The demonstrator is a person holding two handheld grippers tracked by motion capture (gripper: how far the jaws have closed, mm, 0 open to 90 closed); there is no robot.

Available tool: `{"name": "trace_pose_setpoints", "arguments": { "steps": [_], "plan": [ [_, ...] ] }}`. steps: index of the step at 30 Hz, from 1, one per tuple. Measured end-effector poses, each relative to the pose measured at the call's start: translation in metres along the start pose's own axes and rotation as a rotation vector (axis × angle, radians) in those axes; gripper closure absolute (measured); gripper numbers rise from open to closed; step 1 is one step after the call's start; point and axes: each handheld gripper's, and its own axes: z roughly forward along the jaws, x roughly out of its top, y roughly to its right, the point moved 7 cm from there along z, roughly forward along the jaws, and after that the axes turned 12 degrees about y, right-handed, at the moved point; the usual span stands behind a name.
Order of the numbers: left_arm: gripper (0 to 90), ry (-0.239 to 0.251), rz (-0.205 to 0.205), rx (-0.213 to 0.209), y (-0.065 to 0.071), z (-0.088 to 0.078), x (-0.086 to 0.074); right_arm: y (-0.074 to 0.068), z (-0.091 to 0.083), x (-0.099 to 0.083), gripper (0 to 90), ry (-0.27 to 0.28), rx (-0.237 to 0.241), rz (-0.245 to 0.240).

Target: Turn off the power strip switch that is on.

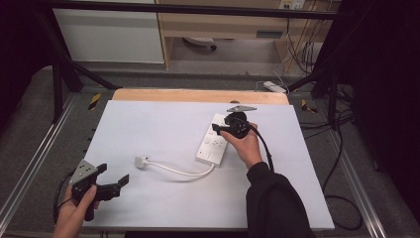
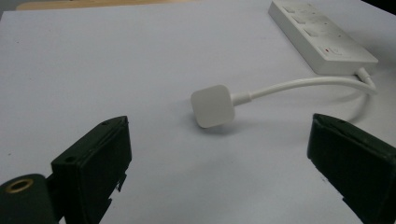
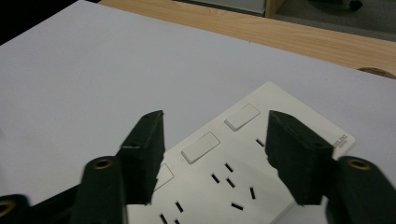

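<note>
White plastic power strip (image 1: 214, 139) lies flat on my white table (image 1: 148, 129), right under my right tongs (image 3: 215, 144), spread, holding nothing. I think I just pressed a switch. Next: grab its square white plug (image 2: 213, 105), lying just ahead of my spread left tongs (image 2: 219, 154).

two black jaws of the left gripper (image 2: 219, 158) spread wide over a white tabletop (image 2: 116, 60), a white square plug (image 2: 213, 105) lying beyond them, its cable (image 2: 299, 85) curving to a white power strip (image 2: 322, 35) at upper right.
</note>
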Motion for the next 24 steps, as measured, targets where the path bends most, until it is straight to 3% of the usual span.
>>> {"name": "trace_pose_setpoints", "arguments": {
  "steps": [5,12,15,24],
  "plan": [
    [6.3,0.000,-0.002,-0.001,0.000,0.000,0.000,0.005,-0.008,0.004,17.7,0.007,-0.013,0.013],
    [6.3,-0.001,-0.002,-0.001,0.000,0.000,0.000,0.014,-0.028,0.010,6.8,0.055,-0.029,0.017],
    [6.3,-0.001,-0.003,0.000,0.001,0.000,0.000,0.017,-0.040,0.014,5.0,0.087,-0.016,0.010],
    [6.2,0.003,-0.003,0.007,0.000,-0.001,0.000,0.034,-0.082,0.017,4.8,0.151,-0.036,-0.010]
  ]
}}
